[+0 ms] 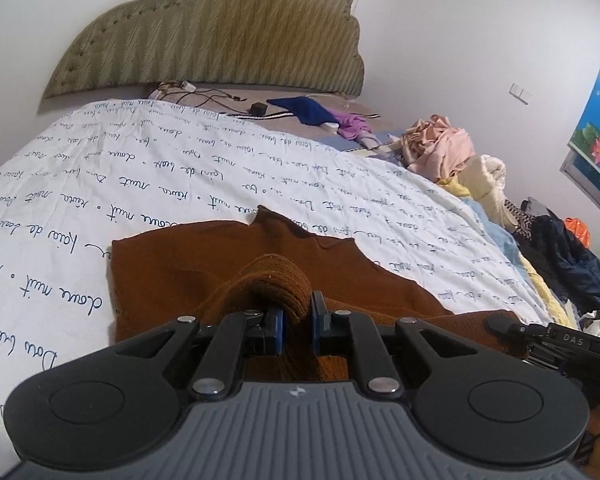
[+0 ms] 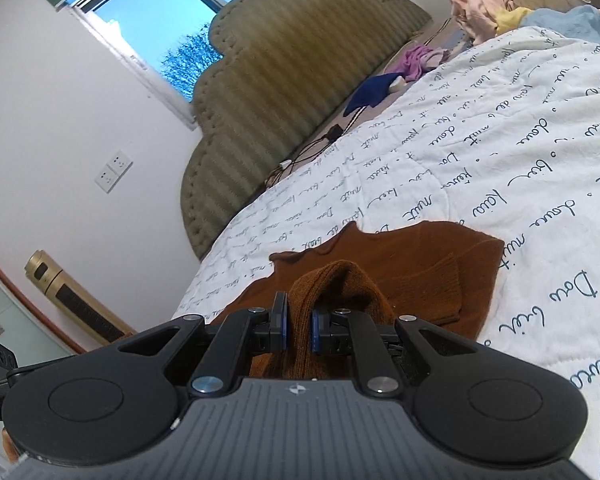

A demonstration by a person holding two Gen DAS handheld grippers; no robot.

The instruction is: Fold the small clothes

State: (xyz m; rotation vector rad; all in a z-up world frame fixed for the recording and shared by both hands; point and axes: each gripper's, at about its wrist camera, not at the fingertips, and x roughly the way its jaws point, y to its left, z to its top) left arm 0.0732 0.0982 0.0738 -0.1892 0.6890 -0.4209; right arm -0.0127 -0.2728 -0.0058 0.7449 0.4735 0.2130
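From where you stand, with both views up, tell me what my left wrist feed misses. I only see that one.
Observer: The right hand-held gripper is shut on a bunch of the brown sweater.
Operator: Confirm the sleeve.
Observer: A ribbed cuff lies folded across the sweater body, right of that gripper.
Operator: Report what is beyond the bed.
Observer: A window shows blue sky, left of the headboard; a gold tower unit stands below it.
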